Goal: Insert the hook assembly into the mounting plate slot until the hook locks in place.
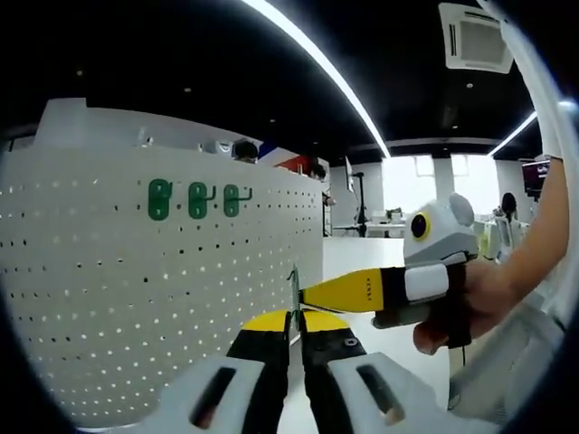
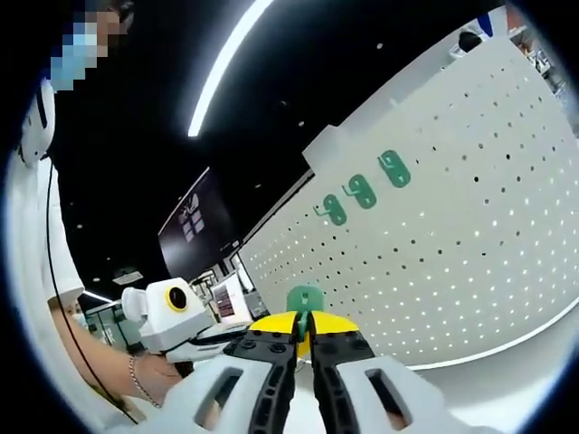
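A green hook [image 2: 305, 298] is clamped in the right gripper [image 2: 303, 336] at lower centre; the pegboard [image 2: 470, 226] lies ahead, upper right.

both claws closed, left claw [image 1: 296, 318] meeting right claw [image 2: 303, 327] tip-to-tip.

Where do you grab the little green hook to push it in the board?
Pinch the green hook at its flat plate's lower edge, coming from the side away from the pegboard. It is thin and flat, so jaws should close across it, as the right gripper does, and the top stays free.
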The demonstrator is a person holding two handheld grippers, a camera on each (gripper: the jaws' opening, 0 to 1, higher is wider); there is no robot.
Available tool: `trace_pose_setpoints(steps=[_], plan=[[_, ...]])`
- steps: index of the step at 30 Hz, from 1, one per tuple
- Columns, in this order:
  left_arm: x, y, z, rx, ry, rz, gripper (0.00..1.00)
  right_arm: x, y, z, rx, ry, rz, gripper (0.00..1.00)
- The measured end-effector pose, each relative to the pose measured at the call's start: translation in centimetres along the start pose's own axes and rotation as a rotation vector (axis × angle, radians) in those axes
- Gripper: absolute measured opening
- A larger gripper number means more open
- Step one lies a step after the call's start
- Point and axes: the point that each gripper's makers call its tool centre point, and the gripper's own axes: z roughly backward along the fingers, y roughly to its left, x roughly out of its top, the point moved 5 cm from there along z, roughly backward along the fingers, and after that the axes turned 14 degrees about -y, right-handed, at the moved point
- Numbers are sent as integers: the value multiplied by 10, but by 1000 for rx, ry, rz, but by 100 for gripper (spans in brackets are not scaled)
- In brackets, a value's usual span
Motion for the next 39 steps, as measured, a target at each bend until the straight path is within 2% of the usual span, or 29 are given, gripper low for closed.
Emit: trace_pose_setpoints(steps=[15,39], plan=[[-3,-1,1,12,8,-5,4,-2,1,2,-32,20,11,1],[-3,-1,5,20,15,-3,4,-5,2,2,-40,37,-8,1]])
